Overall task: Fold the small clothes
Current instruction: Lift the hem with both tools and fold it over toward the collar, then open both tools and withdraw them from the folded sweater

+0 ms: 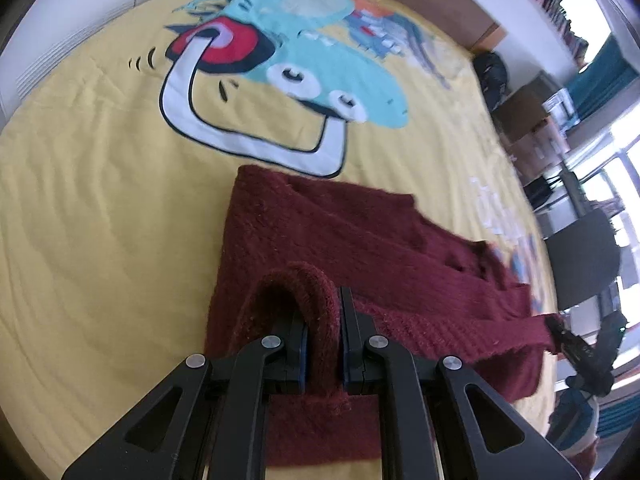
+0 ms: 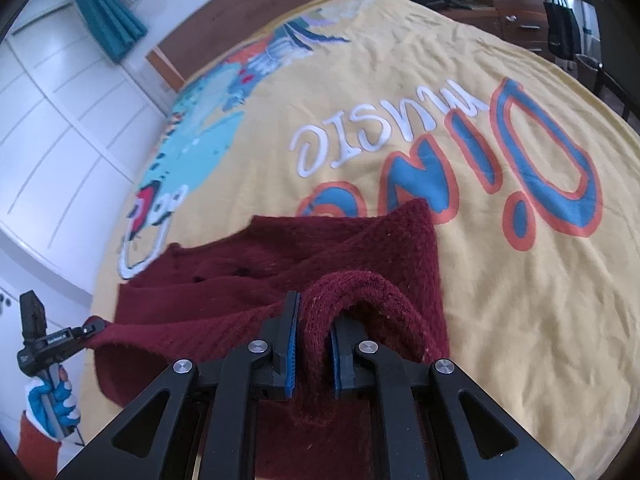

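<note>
Lying rumpled on the near part of a yellow blanket (image 2: pixel 460 128): maroon sweater (image 1: pixel 320 224) | left gripper (image 1: pixel 323 344) jaws pinched on a raised fold at its near edge | right gripper (image 2: pixel 314 346) jaws likewise clamping a fold | knit fuzzy, layered | around: blanket's dinosaur print (image 1: pixel 320 64), white cabinets (image 2: pixel 60 120), teal curtain (image 2: pixel 108 20)

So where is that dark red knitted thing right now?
The dark red knit lies on the yellow cartoon bedspread, near its front edge. The left tongs and right tongs each pinch a fold of its near edge.
</note>
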{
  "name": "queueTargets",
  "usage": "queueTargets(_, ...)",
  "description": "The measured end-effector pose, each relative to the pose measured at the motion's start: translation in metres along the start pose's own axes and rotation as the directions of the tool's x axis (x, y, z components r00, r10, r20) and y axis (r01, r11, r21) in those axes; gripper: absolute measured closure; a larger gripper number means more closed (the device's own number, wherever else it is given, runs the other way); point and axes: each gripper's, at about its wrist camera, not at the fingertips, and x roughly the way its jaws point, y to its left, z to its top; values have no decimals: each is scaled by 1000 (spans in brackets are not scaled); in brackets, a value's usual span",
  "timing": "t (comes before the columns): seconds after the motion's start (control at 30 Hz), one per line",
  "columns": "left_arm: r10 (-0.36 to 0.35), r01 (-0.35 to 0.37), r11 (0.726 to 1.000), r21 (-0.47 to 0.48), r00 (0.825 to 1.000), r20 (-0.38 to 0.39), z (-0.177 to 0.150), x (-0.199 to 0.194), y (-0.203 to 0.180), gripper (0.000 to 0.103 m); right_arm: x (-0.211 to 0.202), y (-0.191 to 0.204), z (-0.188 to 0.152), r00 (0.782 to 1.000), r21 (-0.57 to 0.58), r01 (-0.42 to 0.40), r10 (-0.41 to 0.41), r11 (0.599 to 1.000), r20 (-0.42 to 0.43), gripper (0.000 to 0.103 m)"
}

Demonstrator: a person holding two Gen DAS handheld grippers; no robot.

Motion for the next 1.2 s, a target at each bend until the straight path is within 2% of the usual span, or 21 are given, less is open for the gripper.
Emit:
queueTargets(0.03,18,-18,1000,-3,1000,-16,3,10,3,91,8,-2,2,1000,6,4,-4,1000,-11,89)
queueTargets(0.17,15,-16,999,-28,999,-43,7,28,11,86,27,-9,3,999,19,33,-33,999,-33,84)
queueTargets(0.37,-51,49,996,-71,998,-26,15,28,18,60,42,-12,8,997,23,51,-50,998,-53,79)
queueTargets(0.43,-68,67,992,-108,998,-2,22,21,22,49,42,-12,12,998,37,42,-40,998,-55,72)
queueTargets(0.5,-39,41,991,-126,999,15,29,13,26,41,39,-11,14,998,47,29,-26,998,-55,62)
queueTargets(0.53,-32,34,991,-127,999,21,33,10,26,41,38,-10,16,998,50,23,-21,998,-56,53)
queueTargets(0.6,-20,24,992,-124,999,33,37,2,29,41,34,-8,20,998,49,25,-23,998,-52,43)
queueTargets(0.67,-2,7,994,-109,999,48,39,-7,28,41,27,-6,27,999,46,45,-43,998,-29,39)
queueTargets(0.77,34,-29,997,-66,996,77,39,-21,21,41,13,-3,34,997,23,72,-72,997,3,38)
queueTargets(0.9,59,-60,998,13,994,96,29,-28,4,41,3,12,30,995,-80,100,-98,992,20,38)
queueTargets(1.2,70,-77,981,180,997,45,-12,15,-38,41,25,42,-17,991,-281,114,-129,953,-34,38)
